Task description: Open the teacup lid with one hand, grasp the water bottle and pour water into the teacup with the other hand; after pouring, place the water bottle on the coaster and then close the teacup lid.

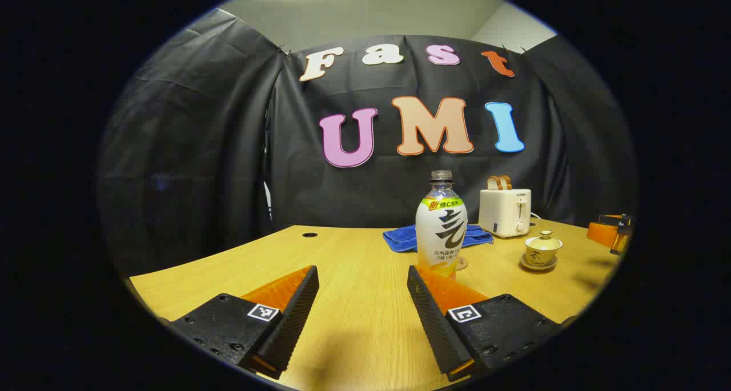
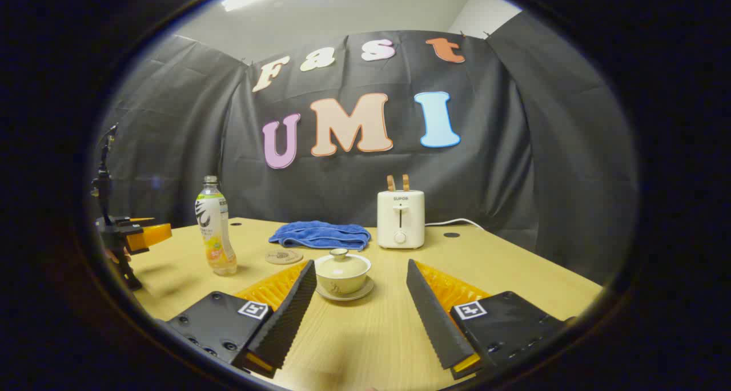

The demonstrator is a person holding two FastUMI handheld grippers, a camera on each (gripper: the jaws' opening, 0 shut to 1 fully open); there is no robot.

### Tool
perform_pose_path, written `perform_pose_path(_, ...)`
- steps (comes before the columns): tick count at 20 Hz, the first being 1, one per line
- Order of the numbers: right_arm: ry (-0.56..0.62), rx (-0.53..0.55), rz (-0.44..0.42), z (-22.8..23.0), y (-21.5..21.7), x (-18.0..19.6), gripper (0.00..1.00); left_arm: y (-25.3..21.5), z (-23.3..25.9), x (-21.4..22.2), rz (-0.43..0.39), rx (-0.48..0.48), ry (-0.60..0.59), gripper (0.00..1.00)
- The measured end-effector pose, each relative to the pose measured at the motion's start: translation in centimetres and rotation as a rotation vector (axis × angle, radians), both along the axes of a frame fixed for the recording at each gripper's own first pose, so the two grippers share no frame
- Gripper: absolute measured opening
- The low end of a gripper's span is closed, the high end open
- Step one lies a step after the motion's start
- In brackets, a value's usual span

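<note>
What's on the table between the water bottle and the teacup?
The round coaster lies between the water bottle and the lidded teacup, a bit farther back, in the right gripper view.

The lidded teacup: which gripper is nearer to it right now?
Right. The right gripper is open just short of the teacup, facing it; the left gripper faces the water bottle, teacup off to its right.
</note>
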State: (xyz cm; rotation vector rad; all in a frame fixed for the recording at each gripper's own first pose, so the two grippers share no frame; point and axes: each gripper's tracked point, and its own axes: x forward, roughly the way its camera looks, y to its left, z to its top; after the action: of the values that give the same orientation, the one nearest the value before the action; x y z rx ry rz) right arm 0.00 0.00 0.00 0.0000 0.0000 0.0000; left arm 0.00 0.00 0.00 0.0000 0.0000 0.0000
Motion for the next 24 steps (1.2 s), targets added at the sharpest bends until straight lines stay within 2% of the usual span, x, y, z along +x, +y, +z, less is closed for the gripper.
perform_pose_path(4, 0.0, 0.0, 0.0, 0.04, 0.02, -0.03, 0.96, 0.36, -0.02, 0.16, 0.019, 0.001, -0.001, 0.92)
perform_pose_path(17, 0.001, 0.0, 0.0, 0.04, 0.02, -0.04, 0.96, -0.01, -0.06, 0.2, 0.006, 0.0, -0.005, 0.89)
perform_pose_path(24, 0.001, 0.0, 0.007, -0.03, 0.11, 0.03, 0.96, 0.02, -0.07, 0.22, 0.009, 0.0, -0.004, 0.92)
